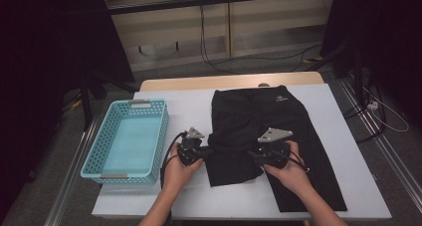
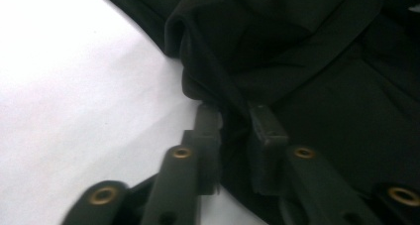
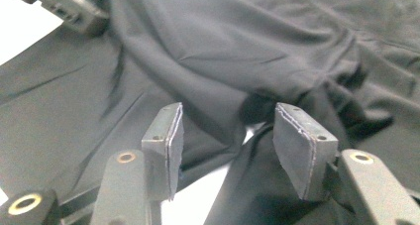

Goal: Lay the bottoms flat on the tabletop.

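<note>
**Black trousers worked on the desk**

The white desk carries black trousers, spread across its middle and right. A blue basket sits left of them. The left gripper pinches a fold at their left edge; the right gripper stands open over the cloth.

You're in a lab: beyond your jaws, the white counter, black curtains, loose floor cables, aluminium rails.
</note>
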Available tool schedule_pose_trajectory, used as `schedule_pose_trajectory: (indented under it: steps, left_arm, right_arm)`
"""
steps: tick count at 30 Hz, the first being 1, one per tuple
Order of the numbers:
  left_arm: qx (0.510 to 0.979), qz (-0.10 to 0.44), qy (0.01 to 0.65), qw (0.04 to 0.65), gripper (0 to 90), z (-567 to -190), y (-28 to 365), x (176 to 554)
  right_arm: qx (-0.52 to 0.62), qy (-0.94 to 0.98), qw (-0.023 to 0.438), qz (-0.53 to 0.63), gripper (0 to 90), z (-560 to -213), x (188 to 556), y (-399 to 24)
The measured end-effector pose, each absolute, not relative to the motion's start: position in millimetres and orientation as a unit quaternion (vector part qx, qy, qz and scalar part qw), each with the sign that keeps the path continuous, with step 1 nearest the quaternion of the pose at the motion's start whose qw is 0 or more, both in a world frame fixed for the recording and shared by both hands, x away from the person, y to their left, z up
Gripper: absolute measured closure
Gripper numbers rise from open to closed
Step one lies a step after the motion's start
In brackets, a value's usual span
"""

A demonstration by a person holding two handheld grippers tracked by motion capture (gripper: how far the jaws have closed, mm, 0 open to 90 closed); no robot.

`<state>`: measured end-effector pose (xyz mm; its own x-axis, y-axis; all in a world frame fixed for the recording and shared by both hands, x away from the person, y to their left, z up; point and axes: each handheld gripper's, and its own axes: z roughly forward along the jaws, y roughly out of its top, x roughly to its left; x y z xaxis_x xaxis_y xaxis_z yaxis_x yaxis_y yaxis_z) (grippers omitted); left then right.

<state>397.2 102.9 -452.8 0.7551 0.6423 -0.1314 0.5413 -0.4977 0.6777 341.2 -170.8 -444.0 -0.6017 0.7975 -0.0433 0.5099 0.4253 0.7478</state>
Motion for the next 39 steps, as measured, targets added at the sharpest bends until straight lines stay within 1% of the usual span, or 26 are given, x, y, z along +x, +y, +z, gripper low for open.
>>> schedule_pose_trajectory:
  steps: [1,2,4,7,10,14,20,21,23,24,26,28,29,31,33,35,39]
  left_arm:
    - [0.859,0.056,0.35,0.371,85.0,-452,102,398]
    - [0.857,0.06,0.35,0.373,85.8,-450,103,399]
    - [0.844,0.064,0.36,0.391,86.3,-443,106,402]
    - [0.818,0.084,0.381,0.422,86.6,-429,121,408]
    - [0.801,0.094,0.402,0.435,86.5,-425,133,413]
    - [0.803,0.088,0.402,0.431,86.4,-430,131,415]
    - [0.809,0.088,0.392,0.43,85.9,-431,126,414]
    - [0.809,0.087,0.391,0.43,85.9,-430,126,414]
    - [0.809,0.09,0.39,0.429,85.9,-430,126,414]
    - [0.809,0.09,0.391,0.429,85.9,-430,127,414]
    - [0.809,0.092,0.393,0.427,85.9,-431,128,414]
    - [0.81,0.089,0.39,0.428,86.0,-432,128,415]
    - [0.811,0.09,0.388,0.428,85.9,-432,127,415]
    - [0.812,0.087,0.382,0.432,85.9,-433,126,416]
    - [0.815,0.085,0.38,0.428,85.8,-434,125,416]
    - [0.816,0.085,0.381,0.427,85.7,-435,125,416]
    - [0.824,0.085,0.376,0.415,84.8,-440,123,418]
  right_arm:
    - [0.397,0.822,0.197,0.357,47.4,-444,341,-170]
    - [0.395,0.823,0.194,0.36,47.9,-445,340,-169]
    - [0.39,0.825,0.188,0.363,48.9,-444,339,-168]
    - [0.387,0.823,0.19,0.369,48.9,-442,338,-167]
    - [0.386,0.821,0.191,0.375,48.9,-440,338,-166]
    - [0.377,0.825,0.187,0.377,51.0,-441,338,-159]
    - [0.348,0.841,0.154,0.385,53.1,-444,331,-136]
    - [0.342,0.844,0.148,0.386,54.2,-445,330,-132]
    - [0.334,0.855,0.144,0.369,61.4,-449,329,-126]
    - [0.336,0.858,0.14,0.362,66.6,-452,330,-126]
    - [0.341,0.856,0.124,0.367,80.8,-456,332,-129]
    - [0.338,0.858,0.134,0.362,87.7,-455,335,-134]
    - [0.341,0.857,0.136,0.363,88.5,-455,336,-136]
    - [0.35,0.85,0.123,0.373,89.1,-455,339,-141]
    - [0.359,0.842,0.133,0.38,89.1,-452,341,-146]
    - [0.374,0.831,0.133,0.39,88.8,-448,343,-155]
    - [0.413,0.814,0.164,0.374,85.6,-449,349,-176]
